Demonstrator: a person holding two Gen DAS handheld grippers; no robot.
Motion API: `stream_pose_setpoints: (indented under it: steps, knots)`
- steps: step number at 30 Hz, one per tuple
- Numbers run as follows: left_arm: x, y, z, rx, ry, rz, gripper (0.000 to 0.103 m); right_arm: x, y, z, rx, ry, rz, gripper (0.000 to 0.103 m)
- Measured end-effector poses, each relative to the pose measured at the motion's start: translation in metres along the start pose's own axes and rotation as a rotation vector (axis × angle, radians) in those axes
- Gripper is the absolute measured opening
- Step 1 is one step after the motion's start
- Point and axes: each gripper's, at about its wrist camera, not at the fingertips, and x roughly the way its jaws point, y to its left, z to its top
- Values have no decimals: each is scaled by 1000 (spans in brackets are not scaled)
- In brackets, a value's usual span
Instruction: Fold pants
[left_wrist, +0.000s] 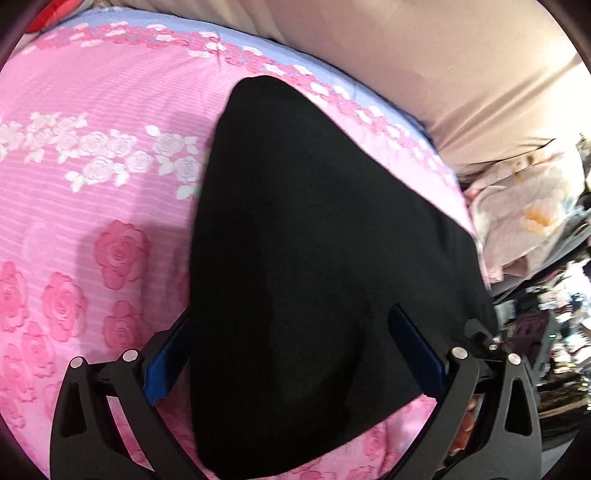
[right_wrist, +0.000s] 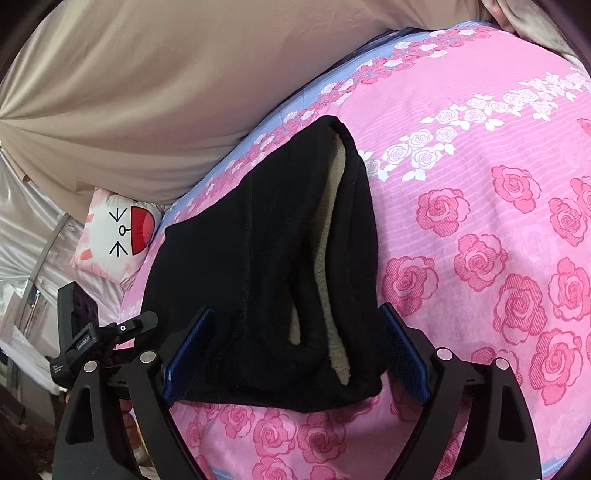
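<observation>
The black pants (left_wrist: 314, 258) lie on a pink rose-print bedspread (left_wrist: 92, 184), folded into a long strip. In the right wrist view the pants (right_wrist: 266, 258) show a cream fleece lining (right_wrist: 332, 206) along an open seam. My left gripper (left_wrist: 291, 325) is open, its blue-padded fingers spread wide over the near end of the pants, the left finger partly hidden by cloth. My right gripper (right_wrist: 295, 325) is open too, its fingers straddling the near end of the pants without pinching it.
A beige headboard cushion (right_wrist: 147, 92) runs along the far edge of the bed. A white cartoon-face pillow (right_wrist: 118, 236) lies beside the bed at left. Cluttered shelves and floral fabric (left_wrist: 535, 221) stand past the bed edge. My left gripper's body (right_wrist: 92, 347) shows in the right wrist view.
</observation>
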Motion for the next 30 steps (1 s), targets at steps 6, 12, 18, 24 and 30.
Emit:
stream_pose_setpoints:
  steps: [6, 12, 18, 24, 30]
  knots:
    - [5, -1, 5, -26, -17, -47, 98, 6, 8, 1, 27, 7, 20, 86]
    - [14, -9, 7, 14, -70, 37, 78, 11, 3, 6, 46, 13, -38, 51]
    - [-3, 2, 9, -57, -94, 10, 35, 1, 26, 5, -60, -13, -100, 37]
    - [-30, -17, 4, 13, -128, 18, 33, -20, 63, 4, -193, -49, -146, 36]
    - [-70, -36, -6, 82, -170, -18, 33, -46, 87, -2, -251, -86, -113, 36]
